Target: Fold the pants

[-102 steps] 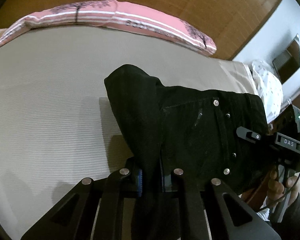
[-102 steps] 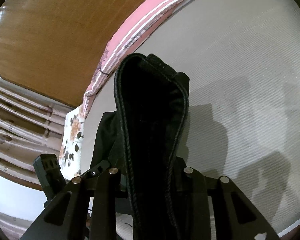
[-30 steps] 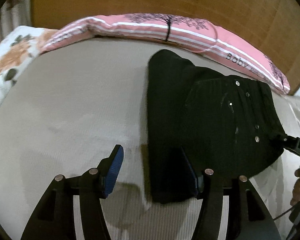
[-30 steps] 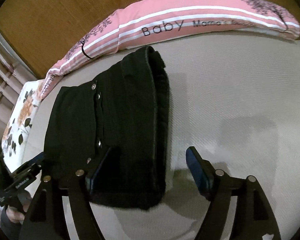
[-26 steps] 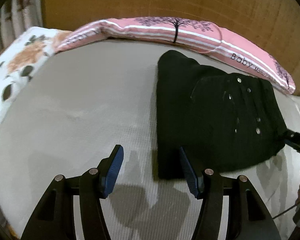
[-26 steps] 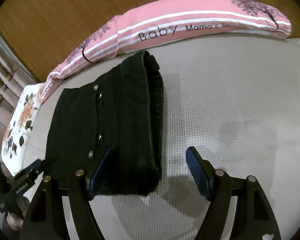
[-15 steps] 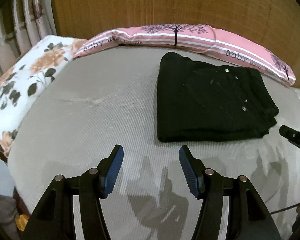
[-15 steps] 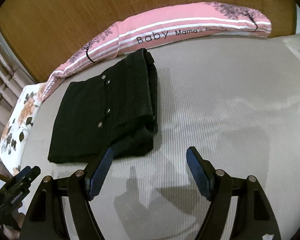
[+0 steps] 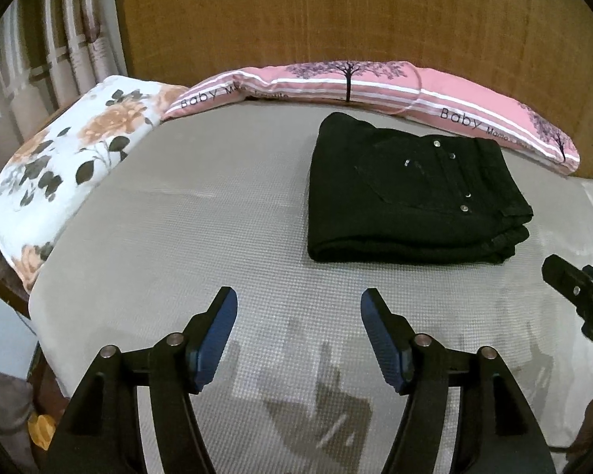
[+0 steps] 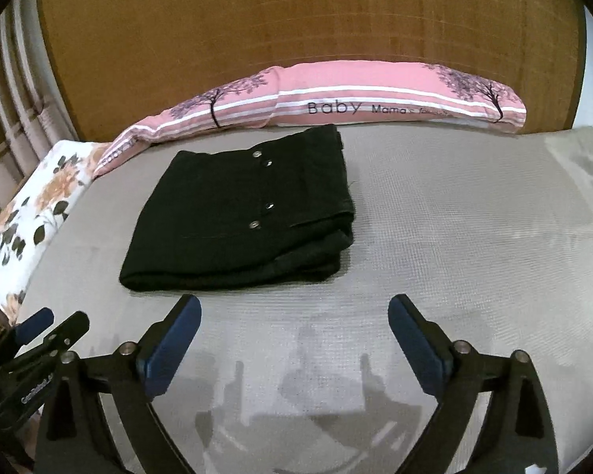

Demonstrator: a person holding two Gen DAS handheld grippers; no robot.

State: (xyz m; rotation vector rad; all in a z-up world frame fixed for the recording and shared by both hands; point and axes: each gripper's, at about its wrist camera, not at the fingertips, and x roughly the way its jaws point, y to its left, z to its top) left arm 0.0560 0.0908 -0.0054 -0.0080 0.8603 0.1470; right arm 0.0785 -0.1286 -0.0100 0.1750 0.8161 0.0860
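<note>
Pants [image 9: 411, 193] lay folded flat on bed [image 9: 217, 237], apparently finished; left claw [image 9: 298, 337] and right claw [image 10: 294, 339] empty, jaws opening, clear of cloth.

"Baby Mama's" on pink pillow [image 10: 336, 94]

The left gripper [image 9: 299, 326] is matte black angular plastic, with ribbed blue rubber pads [image 9: 216, 335] and silver screws at lower frame. The right gripper [image 10: 294, 335] matches it, with blue pads [image 10: 413, 345] and steel rivets.
</note>
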